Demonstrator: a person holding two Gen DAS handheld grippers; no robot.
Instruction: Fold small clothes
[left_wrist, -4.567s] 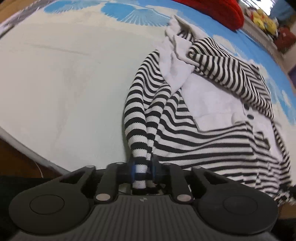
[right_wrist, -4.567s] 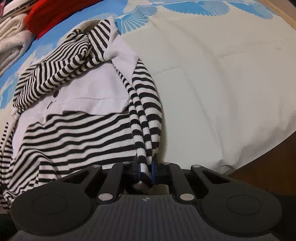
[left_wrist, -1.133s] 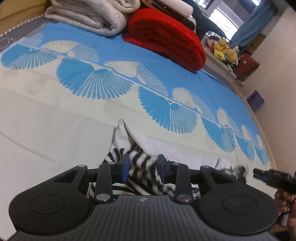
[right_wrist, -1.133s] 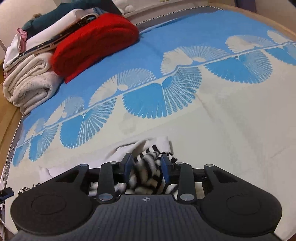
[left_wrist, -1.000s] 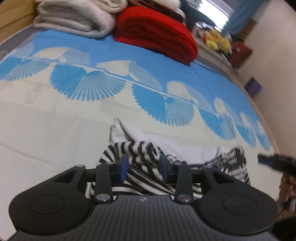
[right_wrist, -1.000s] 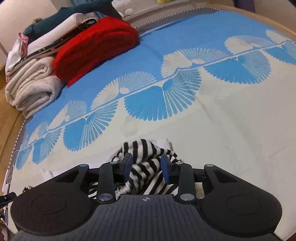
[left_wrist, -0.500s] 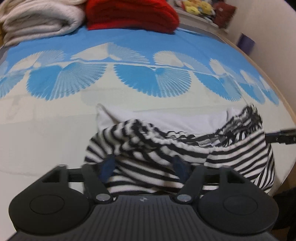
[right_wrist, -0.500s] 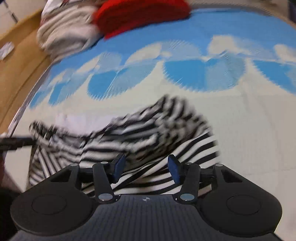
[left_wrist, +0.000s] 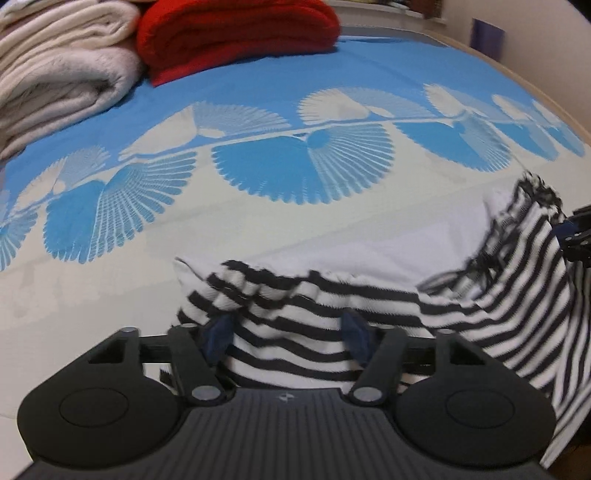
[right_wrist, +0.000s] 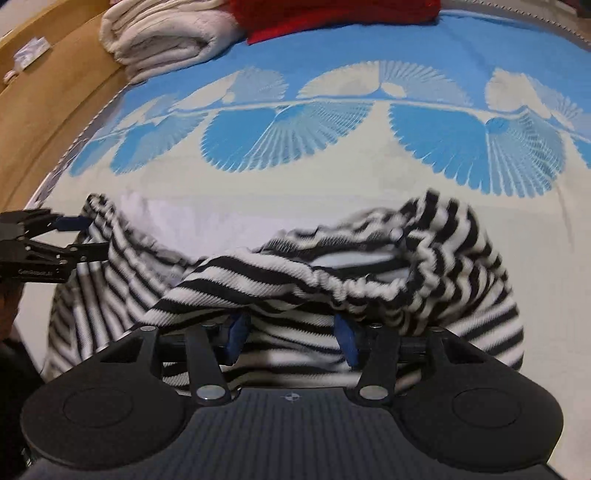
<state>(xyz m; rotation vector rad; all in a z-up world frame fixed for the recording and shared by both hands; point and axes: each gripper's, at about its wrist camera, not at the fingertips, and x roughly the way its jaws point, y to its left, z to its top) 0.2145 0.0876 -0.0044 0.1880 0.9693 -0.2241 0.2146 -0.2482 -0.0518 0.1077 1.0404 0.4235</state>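
Striped garment (left_wrist: 332, 317) lies bunched on the bed (left_wrist: 258, 229), at its near edge, white lining showing behind. Left gripper (left_wrist: 288, 338): fingers apart, closing, cloth between them, pads not pressing. Right gripper (right_wrist: 291, 338): fingers apart, closing, cloth between them, likewise unclamped. Red blanket (left_wrist: 236, 33) and cream blanket (left_wrist: 59, 70) lie folded at the far side.

Even indoor light — fisheye bending at edges, striped garment (right_wrist: 424, 236) perhaps motion-blurred.
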